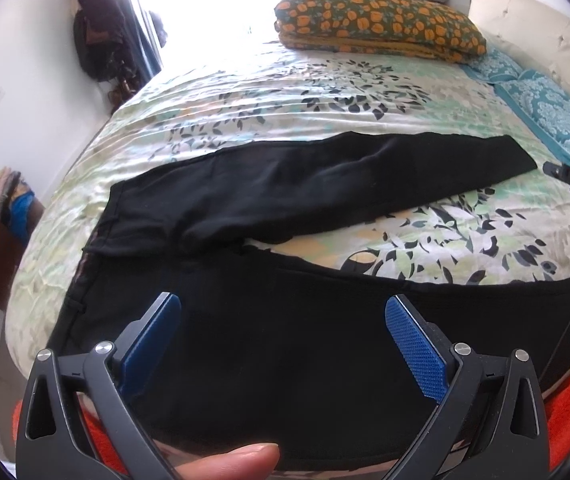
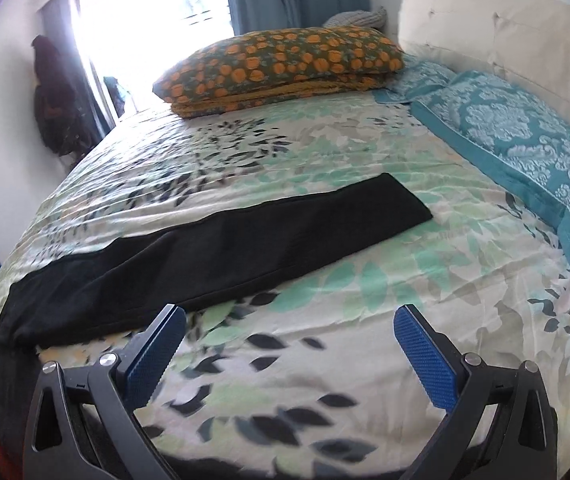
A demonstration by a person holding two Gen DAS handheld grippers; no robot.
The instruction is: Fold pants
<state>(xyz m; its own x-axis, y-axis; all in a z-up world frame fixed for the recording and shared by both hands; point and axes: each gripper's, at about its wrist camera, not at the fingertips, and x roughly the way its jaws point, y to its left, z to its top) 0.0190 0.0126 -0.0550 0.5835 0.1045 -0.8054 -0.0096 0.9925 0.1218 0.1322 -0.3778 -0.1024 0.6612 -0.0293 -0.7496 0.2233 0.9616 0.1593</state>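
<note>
Both grippers are hanging released over the floral bedspread [image 2: 325, 152], nothing clamped. We are seeing black pants [image 1: 285, 188] lying spread flat, legs apart. Our left gripper [image 1: 283, 312] is hovering above the near leg; our right gripper [image 2: 289, 324] is hovering over bare bedspread, just right of the far leg.

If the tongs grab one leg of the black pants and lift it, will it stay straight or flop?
Probably flop: the black pants lie flat and wrinkled on the bed, like soft cloth. They would likely drag rather than roll.
</note>
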